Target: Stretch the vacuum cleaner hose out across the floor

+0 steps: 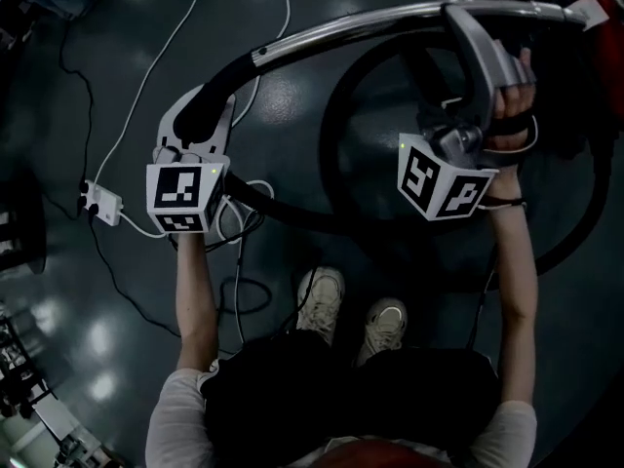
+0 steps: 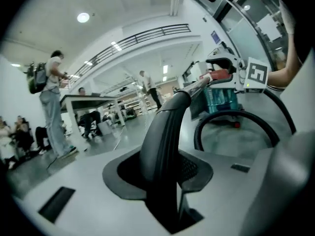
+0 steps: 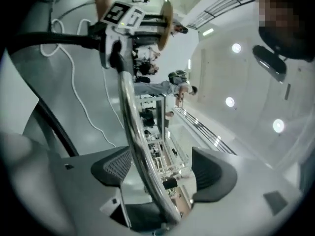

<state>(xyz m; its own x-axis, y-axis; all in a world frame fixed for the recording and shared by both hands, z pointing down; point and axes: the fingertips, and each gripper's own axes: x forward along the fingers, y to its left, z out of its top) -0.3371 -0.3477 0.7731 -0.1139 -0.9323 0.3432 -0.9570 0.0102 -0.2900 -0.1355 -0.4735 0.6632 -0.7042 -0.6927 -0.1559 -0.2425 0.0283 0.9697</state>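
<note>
We've got the left gripper [image 2: 162, 167] clenched on the black bent hose end [image 2: 162, 127] to pull w/; right gripper [image 3: 160, 171] gapes loose round the chrome wand [image 3: 130, 117], prob. only guiding; hose [image 1: 325, 130] lies looped on the floor.

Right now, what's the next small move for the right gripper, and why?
Probably close the fingers of the right gripper on the chrome tube: it sits between them, but they stand apart. The left gripper is shut on the black handle, and the hose lies looped, so both grips seem needed before pulling.
</note>
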